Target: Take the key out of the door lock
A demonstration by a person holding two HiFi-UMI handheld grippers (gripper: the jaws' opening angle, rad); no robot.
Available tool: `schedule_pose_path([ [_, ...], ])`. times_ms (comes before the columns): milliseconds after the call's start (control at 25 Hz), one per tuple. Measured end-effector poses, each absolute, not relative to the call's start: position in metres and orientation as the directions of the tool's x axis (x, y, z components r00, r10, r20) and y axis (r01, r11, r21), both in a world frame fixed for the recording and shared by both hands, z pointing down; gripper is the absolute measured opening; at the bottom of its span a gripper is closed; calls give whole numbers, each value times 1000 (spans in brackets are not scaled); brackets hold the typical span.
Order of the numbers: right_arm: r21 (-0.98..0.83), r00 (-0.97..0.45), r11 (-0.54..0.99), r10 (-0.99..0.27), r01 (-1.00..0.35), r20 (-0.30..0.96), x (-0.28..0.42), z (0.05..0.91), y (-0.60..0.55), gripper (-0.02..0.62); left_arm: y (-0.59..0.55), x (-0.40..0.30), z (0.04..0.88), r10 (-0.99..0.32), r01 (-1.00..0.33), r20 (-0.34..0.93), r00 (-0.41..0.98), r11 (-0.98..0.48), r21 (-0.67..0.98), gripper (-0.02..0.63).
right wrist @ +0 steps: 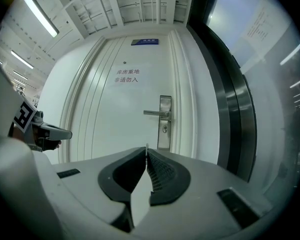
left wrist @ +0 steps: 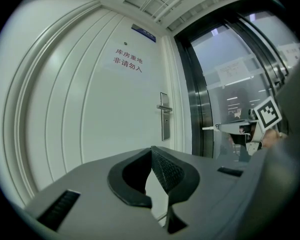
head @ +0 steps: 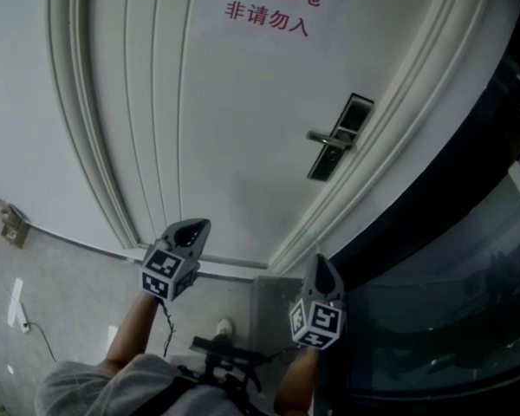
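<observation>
**At the storeroom door:** you face a white door (head: pixel 199 128) with both grippers held level and low in the head view, well apart from the lock plate (head: pixel 340 137) at centre right of that frame.

The left gripper (head: pixel 191 226) has its jaws pressed together with nothing between them. The right gripper (head: pixel 322 263) is also closed to the tips. A thin pale sliver (right wrist: pixel 146 147) stands up there; it could be a key seen edge-on or only the pad's edge, and it is too small to tell.

The keyhole (right wrist: pixel 164 129) sits just under the lever handle (right wrist: pixel 156 113), right of centre in the right gripper view. Whether a key is in it the pictures do not settle.

The scene therefore fits two stages: your grippers on the way to a key in the lock, or drawn back with the key pinched in the right one. In either case, the judgement is that so thin a piece of metal needs a firm, square pinch, or it will slip.

- **Door:** its face is smooth and painted, with raised moulded frames, and it carries a red-lettered notice (head: pixel 269 3) at the top of the head view.
- **Floor:** pale grey floor (head: pixel 61 276) shows at lower left.
- **Right side:** a glass wall (head: pixel 451 302) in a dark metal frame fills the right.
- **Ceiling:** strip lights (right wrist: pixel 40 14) run across it at the upper left of the right gripper view.
</observation>
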State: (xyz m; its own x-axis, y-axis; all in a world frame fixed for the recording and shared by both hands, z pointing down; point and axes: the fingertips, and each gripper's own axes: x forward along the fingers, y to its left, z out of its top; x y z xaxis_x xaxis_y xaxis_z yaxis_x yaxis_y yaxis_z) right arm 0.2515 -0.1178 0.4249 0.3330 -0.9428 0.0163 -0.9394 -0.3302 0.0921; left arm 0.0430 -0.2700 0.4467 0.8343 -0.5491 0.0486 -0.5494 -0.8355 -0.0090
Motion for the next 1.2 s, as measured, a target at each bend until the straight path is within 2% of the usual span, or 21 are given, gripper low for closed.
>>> schedule_pose_path([
  [1200,64,314,-312,-949,-948,25,249,430,-111,20,-263,38,448,-555,-555,47,831,-832,-8,-8],
])
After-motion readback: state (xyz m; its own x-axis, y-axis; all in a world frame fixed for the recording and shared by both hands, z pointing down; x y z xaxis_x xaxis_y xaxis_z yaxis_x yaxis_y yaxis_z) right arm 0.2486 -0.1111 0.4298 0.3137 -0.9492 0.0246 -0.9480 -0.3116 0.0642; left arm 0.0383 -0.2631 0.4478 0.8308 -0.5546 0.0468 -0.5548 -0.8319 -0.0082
